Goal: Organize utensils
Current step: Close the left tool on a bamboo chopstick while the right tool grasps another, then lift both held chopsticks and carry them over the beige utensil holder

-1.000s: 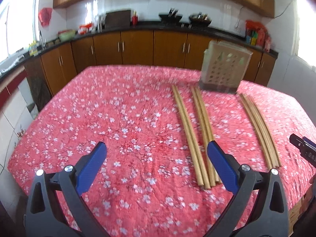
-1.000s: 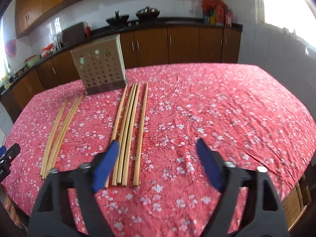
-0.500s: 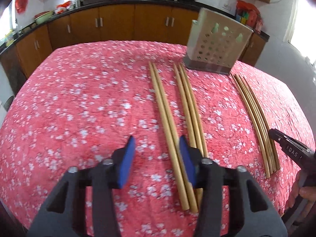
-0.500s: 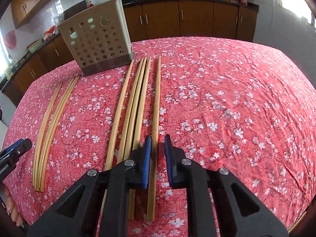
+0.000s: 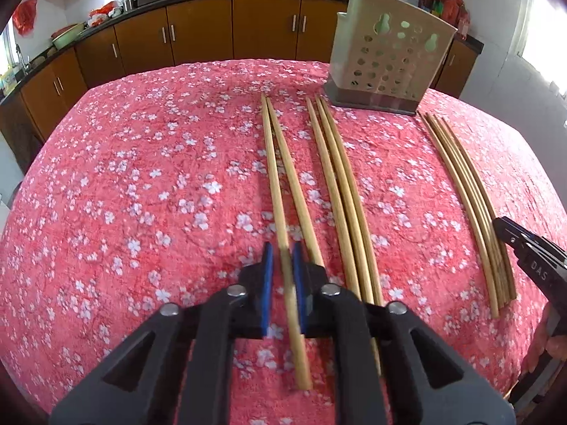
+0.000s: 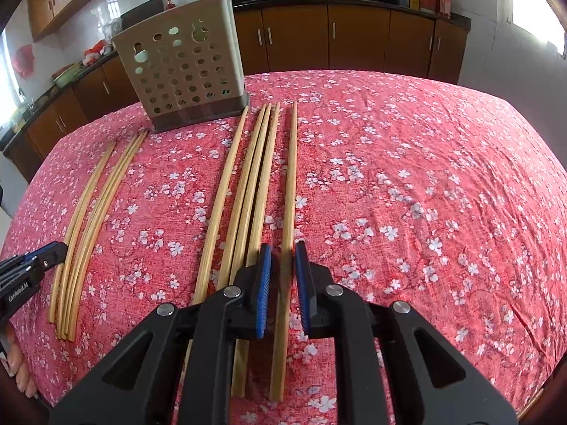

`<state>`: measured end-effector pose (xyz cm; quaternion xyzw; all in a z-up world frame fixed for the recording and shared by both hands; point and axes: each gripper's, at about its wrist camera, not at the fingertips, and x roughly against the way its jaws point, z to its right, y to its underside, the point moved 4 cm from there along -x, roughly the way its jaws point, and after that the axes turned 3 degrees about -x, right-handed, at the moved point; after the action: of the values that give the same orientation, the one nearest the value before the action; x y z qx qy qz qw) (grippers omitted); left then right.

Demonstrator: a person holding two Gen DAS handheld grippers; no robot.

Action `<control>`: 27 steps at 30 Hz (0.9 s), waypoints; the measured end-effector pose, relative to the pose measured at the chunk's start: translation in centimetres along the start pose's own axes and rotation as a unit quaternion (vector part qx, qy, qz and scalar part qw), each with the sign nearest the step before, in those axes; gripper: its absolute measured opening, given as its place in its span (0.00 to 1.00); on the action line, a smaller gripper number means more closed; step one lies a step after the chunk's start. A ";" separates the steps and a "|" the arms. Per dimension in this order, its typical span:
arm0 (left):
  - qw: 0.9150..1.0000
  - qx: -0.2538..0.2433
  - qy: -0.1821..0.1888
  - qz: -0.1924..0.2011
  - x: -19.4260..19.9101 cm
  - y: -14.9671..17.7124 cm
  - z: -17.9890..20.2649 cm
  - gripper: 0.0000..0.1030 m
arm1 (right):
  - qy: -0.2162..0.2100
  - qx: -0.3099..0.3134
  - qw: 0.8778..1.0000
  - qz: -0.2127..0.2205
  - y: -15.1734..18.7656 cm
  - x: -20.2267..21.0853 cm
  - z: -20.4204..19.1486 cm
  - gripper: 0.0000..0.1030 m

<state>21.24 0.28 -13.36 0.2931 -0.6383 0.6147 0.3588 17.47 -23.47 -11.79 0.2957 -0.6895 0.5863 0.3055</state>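
Several long bamboo chopsticks lie in groups on a red flowered tablecloth (image 5: 141, 177), in front of a beige perforated utensil holder (image 5: 389, 60), which also shows in the right wrist view (image 6: 187, 71). My left gripper (image 5: 282, 251) has its blue pads closed around the leftmost chopstick (image 5: 274, 184) near its close end. My right gripper (image 6: 283, 251) has its pads closed around the rightmost chopstick (image 6: 291, 177) near its close end. Both chopsticks lie flat on the cloth. The right gripper's tip (image 5: 524, 248) shows at the right of the left wrist view.
Three chopsticks (image 5: 340, 191) lie beside the left-held one, and a further group (image 5: 467, 205) lies to the right. The table drops off at the near edge. Brown kitchen cabinets (image 5: 212, 35) and a black counter stand behind the table.
Both grippers dropped towards the table and moved forward. The left gripper's jaws went from wide open to closed around the leftmost chopstick. The right gripper's jaws closed earlier and now hold the rightmost chopstick.
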 end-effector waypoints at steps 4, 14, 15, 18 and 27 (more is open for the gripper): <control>1.000 -0.002 -0.017 0.004 -0.6 -0.9 -1.3 0.08 | 0.000 -0.007 1.000 0.005 -0.7 -0.4 1.0 0.08; 0.999 0.003 -0.029 0.027 -1.3 -2.6 -6.0 0.11 | 0.007 -0.043 0.999 0.011 -3.1 -1.6 4.7 0.08; 0.999 0.004 -0.027 0.027 -1.2 -2.5 -6.1 0.11 | 0.008 -0.039 0.999 0.010 -3.2 -1.7 4.6 0.08; 0.999 0.005 -0.021 0.026 -0.9 -2.0 -6.2 0.11 | 0.008 -0.034 0.999 0.009 -2.7 -1.3 4.3 0.08; 0.999 -0.003 -0.027 0.031 -0.1 -0.8 -5.7 0.10 | 0.010 -0.024 1.000 0.009 -1.5 -0.5 4.2 0.08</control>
<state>22.49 5.90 -13.04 0.2883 -0.6583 0.6157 0.3231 18.60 -27.81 -11.77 0.2760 -0.7029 0.5753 0.3144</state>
